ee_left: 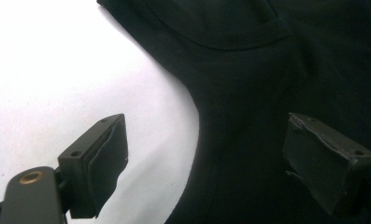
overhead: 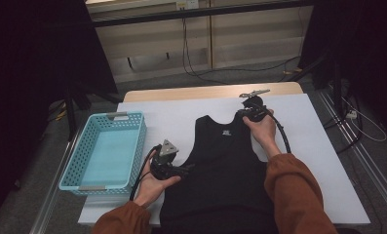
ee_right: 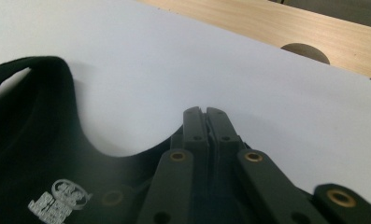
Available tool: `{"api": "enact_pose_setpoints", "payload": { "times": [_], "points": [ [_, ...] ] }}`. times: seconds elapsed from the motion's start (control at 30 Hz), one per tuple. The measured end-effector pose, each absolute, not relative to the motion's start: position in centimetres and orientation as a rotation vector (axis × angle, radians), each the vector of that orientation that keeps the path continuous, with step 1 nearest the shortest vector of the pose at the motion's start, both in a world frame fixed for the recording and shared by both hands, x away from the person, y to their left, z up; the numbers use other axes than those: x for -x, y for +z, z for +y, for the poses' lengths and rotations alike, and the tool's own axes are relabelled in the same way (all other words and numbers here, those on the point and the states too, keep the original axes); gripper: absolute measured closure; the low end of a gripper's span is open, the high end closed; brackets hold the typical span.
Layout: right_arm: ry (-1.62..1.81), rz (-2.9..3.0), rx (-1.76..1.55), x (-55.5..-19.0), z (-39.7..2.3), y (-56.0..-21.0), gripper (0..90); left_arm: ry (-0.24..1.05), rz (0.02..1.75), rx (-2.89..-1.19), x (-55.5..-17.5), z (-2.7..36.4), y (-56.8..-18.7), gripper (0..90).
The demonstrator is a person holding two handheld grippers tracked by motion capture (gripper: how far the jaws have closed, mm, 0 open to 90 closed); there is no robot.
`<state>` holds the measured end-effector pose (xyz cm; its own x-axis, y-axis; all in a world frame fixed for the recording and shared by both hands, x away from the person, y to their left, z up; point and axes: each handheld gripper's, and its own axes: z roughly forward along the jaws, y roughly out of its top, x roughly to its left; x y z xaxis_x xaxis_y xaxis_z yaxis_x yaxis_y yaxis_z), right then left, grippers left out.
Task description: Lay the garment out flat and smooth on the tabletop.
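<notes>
A black sleeveless vest (overhead: 225, 165) lies flat on a white sheet (overhead: 171, 117), its neck toward the far side and a small white print below the neckline (ee_right: 61, 198). My left gripper (overhead: 187, 168) is at the vest's left armhole, jaws wide open. One pad is over the sheet and the other over the black cloth (ee_left: 267, 93), and neither is pressing on it. My right gripper (overhead: 245, 112) is at the vest's right shoulder strap. In the right gripper view its jaws (ee_right: 204, 116) are pressed together on the end of that strap.
A light blue plastic basket (overhead: 141, 141) stands to the left of the sheet. Beyond the sheet, the wooden tabletop (overhead: 205, 91) has a round hole (ee_right: 304, 51) in it. Cables trail from both grippers, and dark stands flank the table.
</notes>
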<state>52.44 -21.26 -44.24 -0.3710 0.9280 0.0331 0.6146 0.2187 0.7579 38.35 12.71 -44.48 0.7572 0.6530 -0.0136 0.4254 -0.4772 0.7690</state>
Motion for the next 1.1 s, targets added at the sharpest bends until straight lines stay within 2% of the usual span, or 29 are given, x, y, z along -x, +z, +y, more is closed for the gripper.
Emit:
{"api": "enact_pose_setpoints", "payload": {
  "times": [0.27,0.53,0.73,0.87,1.03,1.1],
  "points": [
    [0.957,2.1,-1.43,-53.2,-20.3,-45.4,87.4,0.366,0.809,-2.139,-38.5,13.0,-44.4,14.8],
    [1.025,2.136,-1.396,-52.1,-21.0,-45.5,62.4,0.369,0.821,-2.125,-38.4,13.2,-44.3,14.5],
    [1.104,2.122,-1.355,-49.9,-22.4,-44.4,54.8,0.393,0.816,-2.12,-38.4,13.3,-44.2,14.0],
    [1.132,2.112,-1.342,-48.6,-23.2,-44.0,53.7,0.404,0.826,-2.108,-38.5,13.2,-44.2,13.9],
    [1.106,2.161,-1.301,-47.6,-23.0,-44.0,61.5,0.457,0.842,-2.088,-39.2,12.8,-44.0,17.0],
    [1.09,2.183,-1.279,-47.1,-22.6,-44.1,65.4,0.45,0.861,-2.082,-39.7,12.8,-44.0,21.9]
  ]
}}
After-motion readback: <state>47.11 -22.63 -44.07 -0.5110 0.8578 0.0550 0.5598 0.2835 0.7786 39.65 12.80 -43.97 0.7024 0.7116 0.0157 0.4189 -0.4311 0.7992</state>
